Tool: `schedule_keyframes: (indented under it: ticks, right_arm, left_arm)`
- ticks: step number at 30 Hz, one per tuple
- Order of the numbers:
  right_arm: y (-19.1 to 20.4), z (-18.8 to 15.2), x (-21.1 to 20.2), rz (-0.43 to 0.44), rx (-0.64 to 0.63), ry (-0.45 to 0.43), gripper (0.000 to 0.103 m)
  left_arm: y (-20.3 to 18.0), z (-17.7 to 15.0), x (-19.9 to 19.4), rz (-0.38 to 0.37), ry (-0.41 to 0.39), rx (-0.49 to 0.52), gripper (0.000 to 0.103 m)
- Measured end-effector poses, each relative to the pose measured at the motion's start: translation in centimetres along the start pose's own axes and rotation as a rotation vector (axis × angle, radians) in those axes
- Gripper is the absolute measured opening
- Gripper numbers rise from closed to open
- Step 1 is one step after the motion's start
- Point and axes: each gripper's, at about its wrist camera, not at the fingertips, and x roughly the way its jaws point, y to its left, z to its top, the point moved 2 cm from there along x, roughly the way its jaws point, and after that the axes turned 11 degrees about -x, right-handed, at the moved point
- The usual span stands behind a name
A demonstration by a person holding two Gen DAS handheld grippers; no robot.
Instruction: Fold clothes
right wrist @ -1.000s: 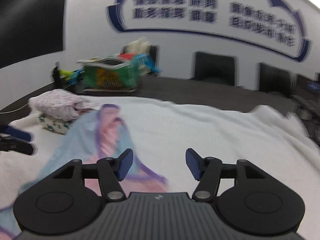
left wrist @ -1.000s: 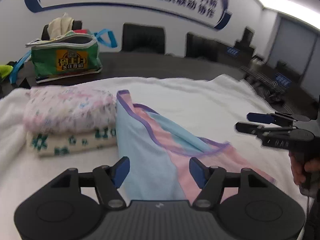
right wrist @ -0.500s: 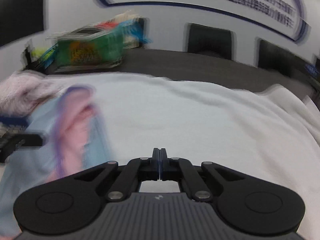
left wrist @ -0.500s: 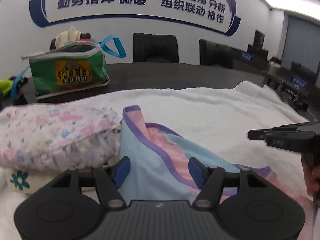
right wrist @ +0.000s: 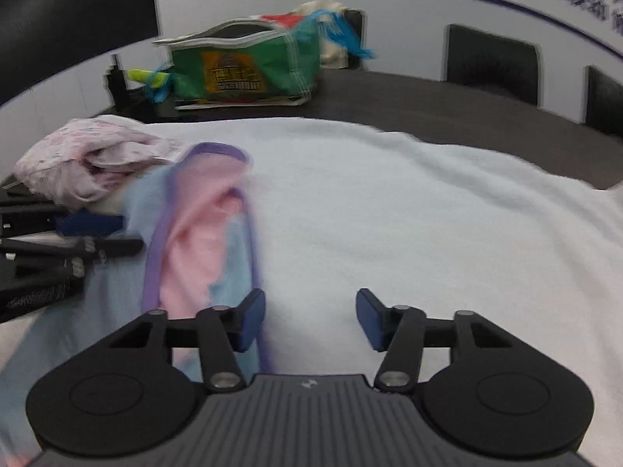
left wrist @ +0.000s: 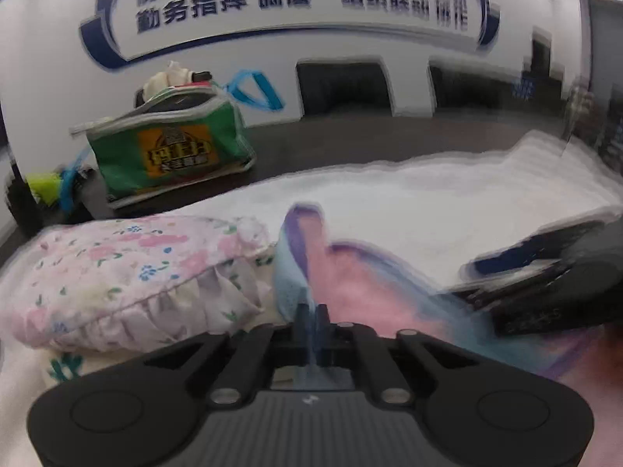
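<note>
A light blue and pink garment (left wrist: 350, 288) with purple trim lies crumpled on the white towel (left wrist: 428, 202). My left gripper (left wrist: 311, 323) is shut on the garment's light blue edge, which shows pinched between its fingers. From the right wrist view the same garment (right wrist: 198, 233) lies left of centre, with the left gripper (right wrist: 97, 233) at its left side. My right gripper (right wrist: 311, 321) hovers low at the garment's right edge with its jaws opening. Only the white towel (right wrist: 389, 214) lies between them. The purple hem runs under its left finger (right wrist: 249, 323).
A folded stack of floral clothes (left wrist: 128, 272) sits just left of the garment. A green bag (left wrist: 171, 151) stuffed with clothes stands on the dark table (left wrist: 389, 136) behind. Black chairs (left wrist: 342, 85) line the far wall. The right gripper (left wrist: 506, 272) reaches in from the right.
The left gripper has closed on the garment's blue edge. The right gripper, shut half a second ago, now stands apart and has moved down toward the garment.
</note>
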Motion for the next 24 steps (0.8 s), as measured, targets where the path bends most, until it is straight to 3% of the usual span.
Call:
schedule_keyframes:
  ticks: [4, 9, 13, 17, 24]
  right_arm:
    - [1.3, 1.2, 0.5, -0.011, -0.091, -0.030, 0.053]
    - [1.2, 2.4, 0.2, -0.006, -0.064, -0.059, 0.053]
    - [1.3, 2.5, 0.2, -0.011, -0.065, -0.055, 0.053]
    - [1.6, 2.5, 0.1, -0.001, -0.062, -0.036, 0.053]
    - [5.0, 1.9, -0.8, 0.146, -0.198, 0.001, 0.054]
  left_arm:
    - [2.9, -1.6, -6.8, -0.052, -0.076, -0.112, 0.000]
    - [6.1, -6.7, -13.3, -0.094, -0.077, -0.180, 0.000]
    - [9.0, -9.4, -13.7, -0.053, -0.034, -0.258, 0.000]
    - [10.2, -10.6, -13.0, -0.074, -0.002, -0.303, 0.000]
    - [10.6, -10.5, -13.2, -0.080, -0.008, -0.335, 0.001]
